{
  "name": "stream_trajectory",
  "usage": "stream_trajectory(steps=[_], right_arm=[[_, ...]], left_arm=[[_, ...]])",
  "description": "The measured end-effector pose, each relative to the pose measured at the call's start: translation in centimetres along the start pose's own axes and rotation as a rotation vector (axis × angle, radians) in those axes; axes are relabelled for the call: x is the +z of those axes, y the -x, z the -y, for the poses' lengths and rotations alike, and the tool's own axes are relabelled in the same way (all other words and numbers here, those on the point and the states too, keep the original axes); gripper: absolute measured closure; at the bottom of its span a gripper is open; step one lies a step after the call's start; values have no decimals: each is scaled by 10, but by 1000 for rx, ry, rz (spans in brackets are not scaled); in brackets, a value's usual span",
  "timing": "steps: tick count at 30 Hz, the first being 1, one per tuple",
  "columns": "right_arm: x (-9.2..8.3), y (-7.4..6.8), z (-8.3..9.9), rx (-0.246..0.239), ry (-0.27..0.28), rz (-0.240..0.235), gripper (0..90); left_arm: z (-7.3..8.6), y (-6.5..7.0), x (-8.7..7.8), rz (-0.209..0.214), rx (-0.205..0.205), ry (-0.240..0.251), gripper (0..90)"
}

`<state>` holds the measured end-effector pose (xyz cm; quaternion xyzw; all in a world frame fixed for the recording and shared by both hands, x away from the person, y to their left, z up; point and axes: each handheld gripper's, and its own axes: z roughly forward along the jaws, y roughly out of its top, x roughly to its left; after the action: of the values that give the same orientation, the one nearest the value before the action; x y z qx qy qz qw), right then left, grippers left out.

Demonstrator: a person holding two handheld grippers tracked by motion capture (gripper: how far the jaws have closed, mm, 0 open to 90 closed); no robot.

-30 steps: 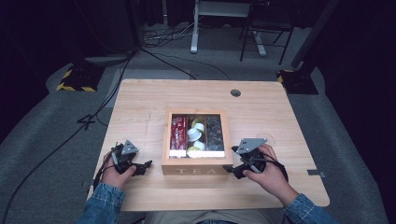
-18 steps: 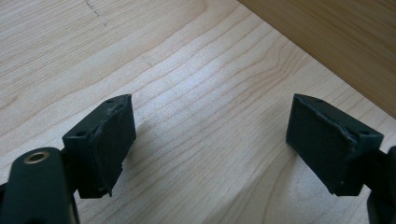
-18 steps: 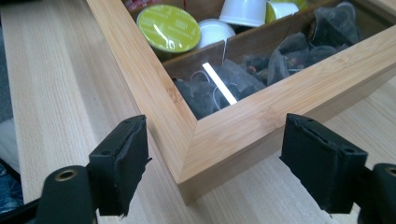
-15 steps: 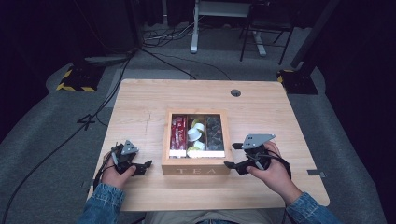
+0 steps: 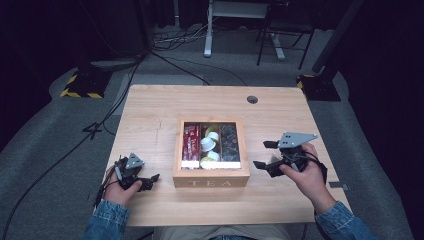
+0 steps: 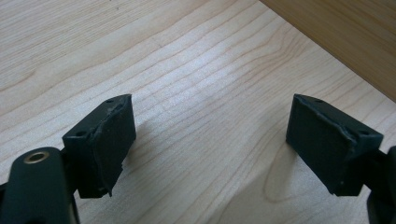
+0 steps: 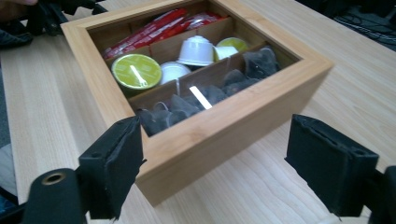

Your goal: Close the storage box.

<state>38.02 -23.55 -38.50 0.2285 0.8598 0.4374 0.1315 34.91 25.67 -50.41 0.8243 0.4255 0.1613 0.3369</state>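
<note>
A wooden box (image 5: 211,150) marked TEA stands at the middle of the table, nearer the front edge. Its compartments hold red sachets (image 7: 159,29), white and green capsules (image 7: 137,71) and dark tea bags (image 7: 187,105). My right gripper (image 5: 262,154) hovers just right of the box, raised off the table and pointing at it. Its jaws have just been opening and stand open with nothing gripped; in the right gripper view (image 7: 212,140) the box's near corner lies ahead of them. My left gripper (image 5: 151,179) rests low at the front left, open over bare wood (image 6: 210,126), with the box wall (image 6: 345,37) beyond.
The light wooden table (image 5: 150,115) has a round cable hole (image 5: 252,99) near its far edge. Bare wood lies on both sides of the box. Cables and furniture legs cover the dark floor beyond the table.
The right hand has lifted its gripper and drawn it to the right, away from the box's side. The left gripper has stayed where it was.
</note>
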Motion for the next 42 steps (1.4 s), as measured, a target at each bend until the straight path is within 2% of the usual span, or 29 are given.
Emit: stream_trajectory(steps=[3,7,12,22,33,35,42], right_arm=[[-8,9,3,15,-4,19,161],[-20,20,11,58,-8,49,160],[-34,35,24,94,-31,110,160],[-62,67,53,200,-58,214,166],[-66,95,90,270,-135,275,195],[-65,98,96,256,-156,296,195],[-60,105,118,283,-188,294,197]], left_arm=[[0,-1,0,2,-2,1,161],[0,-3,0,-2,-11,-1,161],[0,-8,0,-3,-8,0,161],[-2,-11,1,-13,-15,-4,159],[-2,-11,1,-14,-13,-4,159],[-2,-11,1,-14,-14,-5,158],[-2,-11,1,-14,-13,-5,159]])
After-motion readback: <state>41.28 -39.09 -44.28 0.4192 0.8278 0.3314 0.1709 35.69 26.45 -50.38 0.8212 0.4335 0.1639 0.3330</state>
